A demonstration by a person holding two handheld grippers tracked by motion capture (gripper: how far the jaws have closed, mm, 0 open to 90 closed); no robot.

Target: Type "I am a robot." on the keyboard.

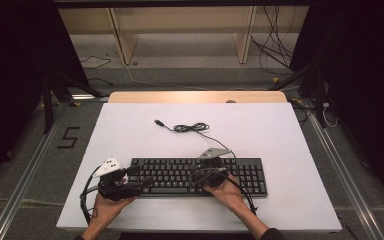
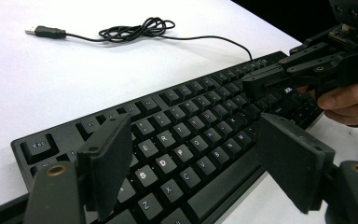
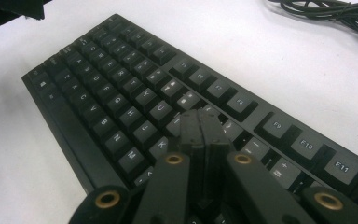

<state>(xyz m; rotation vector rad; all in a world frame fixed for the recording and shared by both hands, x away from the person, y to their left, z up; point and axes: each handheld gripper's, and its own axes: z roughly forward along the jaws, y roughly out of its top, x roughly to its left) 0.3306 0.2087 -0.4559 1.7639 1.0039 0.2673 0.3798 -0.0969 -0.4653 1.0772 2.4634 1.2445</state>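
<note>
A black keyboard [image 1: 180, 176] lies on the white board [image 1: 260, 135], and its thin cable runs back to a coiled bundle [image 1: 191, 128] and a USB plug [image 1: 158, 122]. My left gripper [image 1: 141, 176] hovers open over the keyboard's left end. In the left gripper view its pads [image 2: 109, 158] stand wide apart above the letter keys [image 2: 186, 140], holding nothing. My right gripper [image 1: 194, 175] is shut with nothing in it. In the right gripper view its joined tips [image 3: 200, 119] rest on or just above the keys right of the letter block [image 3: 121, 88]; I cannot tell if they touch.
The white board has bare room behind and on both sides of the keyboard. A wooden table edge [image 1: 197, 96] shows beyond it. Loose cables [image 1: 275, 47] and shelf legs [image 1: 122, 40] are on the floor behind. Metal rails [image 1: 27, 170] run along both sides.
</note>
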